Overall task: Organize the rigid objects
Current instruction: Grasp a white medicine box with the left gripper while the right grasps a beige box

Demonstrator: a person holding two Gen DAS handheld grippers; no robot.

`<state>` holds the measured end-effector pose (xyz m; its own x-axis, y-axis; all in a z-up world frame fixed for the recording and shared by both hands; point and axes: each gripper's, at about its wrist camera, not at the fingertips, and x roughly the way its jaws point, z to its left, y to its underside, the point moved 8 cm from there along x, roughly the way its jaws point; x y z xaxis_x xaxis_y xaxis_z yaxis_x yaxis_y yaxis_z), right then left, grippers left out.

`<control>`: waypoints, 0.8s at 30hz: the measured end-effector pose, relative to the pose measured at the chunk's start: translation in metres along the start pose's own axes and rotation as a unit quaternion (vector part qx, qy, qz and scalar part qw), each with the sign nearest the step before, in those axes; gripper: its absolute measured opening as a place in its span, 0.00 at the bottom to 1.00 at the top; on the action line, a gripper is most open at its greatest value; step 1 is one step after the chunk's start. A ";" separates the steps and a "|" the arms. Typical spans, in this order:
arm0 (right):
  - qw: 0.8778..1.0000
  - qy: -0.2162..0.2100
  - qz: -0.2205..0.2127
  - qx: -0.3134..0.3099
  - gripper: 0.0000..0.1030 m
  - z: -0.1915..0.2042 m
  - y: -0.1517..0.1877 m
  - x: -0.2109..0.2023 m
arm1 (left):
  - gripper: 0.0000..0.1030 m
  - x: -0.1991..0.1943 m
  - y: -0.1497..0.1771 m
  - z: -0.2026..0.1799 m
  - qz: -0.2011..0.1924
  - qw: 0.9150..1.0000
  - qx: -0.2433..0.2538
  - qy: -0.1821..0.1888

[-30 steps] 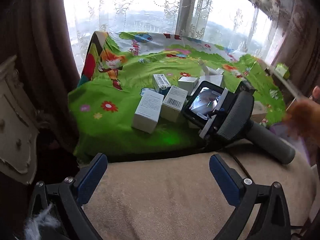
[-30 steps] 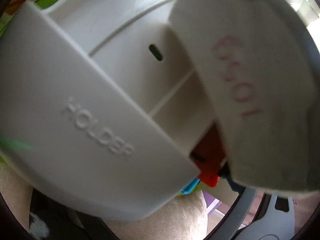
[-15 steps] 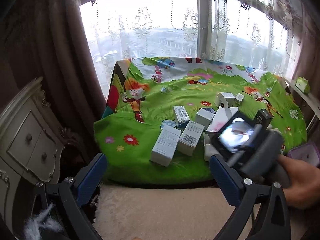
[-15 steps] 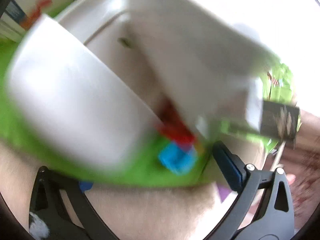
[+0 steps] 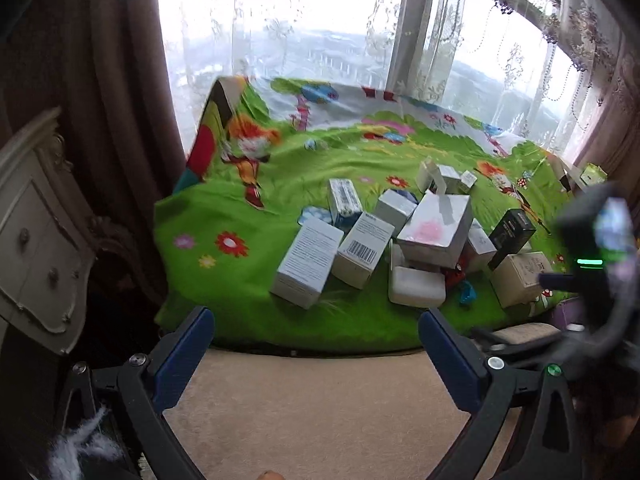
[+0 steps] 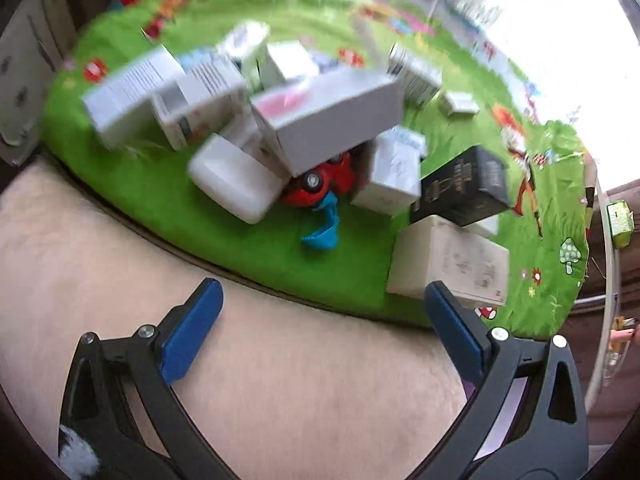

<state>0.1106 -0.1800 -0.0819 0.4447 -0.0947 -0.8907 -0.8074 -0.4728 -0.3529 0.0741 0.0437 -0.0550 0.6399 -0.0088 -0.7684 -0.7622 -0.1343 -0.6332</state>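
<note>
Several white boxes lie in a heap on a green cartoon-print cloth (image 5: 248,288). A large white box with a pink mark (image 5: 434,230) (image 6: 326,118) rests on top of a white plastic holder (image 5: 416,292) (image 6: 236,178). A red toy car (image 6: 320,184) and a blue piece (image 6: 322,232) lie under the heap's front. A black box (image 5: 510,236) (image 6: 464,188) leans on a cream box (image 6: 450,262). My left gripper (image 5: 316,356) is open and empty above the beige surface. My right gripper (image 6: 320,320) is open and empty, short of the cloth's front edge.
A beige plush surface (image 5: 312,408) lies in front of the cloth. A cream carved cabinet (image 5: 36,224) stands at the left. A window with lace curtains (image 5: 320,28) is behind. The right gripper's body (image 5: 600,264) shows at the right edge of the left wrist view.
The right gripper has pulled back from right against the white holder, so the whole heap now shows. The left gripper's view has shifted; the right gripper moved to its right edge.
</note>
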 end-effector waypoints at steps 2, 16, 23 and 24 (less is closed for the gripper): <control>0.997 0.007 -0.076 0.035 0.99 0.029 -0.005 -0.032 | 1.00 0.003 -0.002 -0.001 0.000 1.000 -0.007 0.011; 0.937 -0.050 -0.244 0.243 1.00 -0.085 -0.006 -0.068 | 0.80 0.110 -0.018 0.014 0.133 0.984 0.103 -0.055; 0.961 -0.055 -0.177 0.205 1.00 -0.089 -0.001 -0.039 | 0.46 0.142 -0.016 0.011 0.163 0.976 0.130 -0.066; 0.965 -0.070 -0.161 0.196 1.00 -0.083 -0.002 -0.031 | 0.44 0.142 -0.016 0.011 0.162 0.976 0.132 -0.067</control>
<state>0.1306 -0.2491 -0.0294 0.6627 0.1345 -0.7368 -0.7325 -0.0885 -0.6750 0.1758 0.0556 -0.1552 0.3565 0.1239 -0.9260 -0.9322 0.1135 -0.3437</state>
